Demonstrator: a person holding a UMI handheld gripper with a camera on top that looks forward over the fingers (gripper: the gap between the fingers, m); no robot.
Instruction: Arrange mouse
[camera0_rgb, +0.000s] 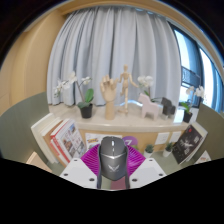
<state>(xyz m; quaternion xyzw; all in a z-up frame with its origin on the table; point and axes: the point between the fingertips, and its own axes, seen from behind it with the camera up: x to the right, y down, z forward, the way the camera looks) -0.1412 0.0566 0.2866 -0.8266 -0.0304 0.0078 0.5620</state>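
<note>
A grey and black computer mouse (112, 156) sits between my gripper's (112, 163) two fingers, its nose pointing away from me toward the room. The magenta pads (92, 160) press against both of its sides, so the fingers are shut on it. It is held up in the air, well above the furniture ahead. The mouse's rear end is hidden by the gripper body.
Ahead stands a low shelf (120, 122) with a white orchid (86, 100), wooden figures (124, 88) and small ornaments on top. Books and magazines (66, 142) lean in front of it on both sides. Grey curtains (110, 50) and a window lie behind.
</note>
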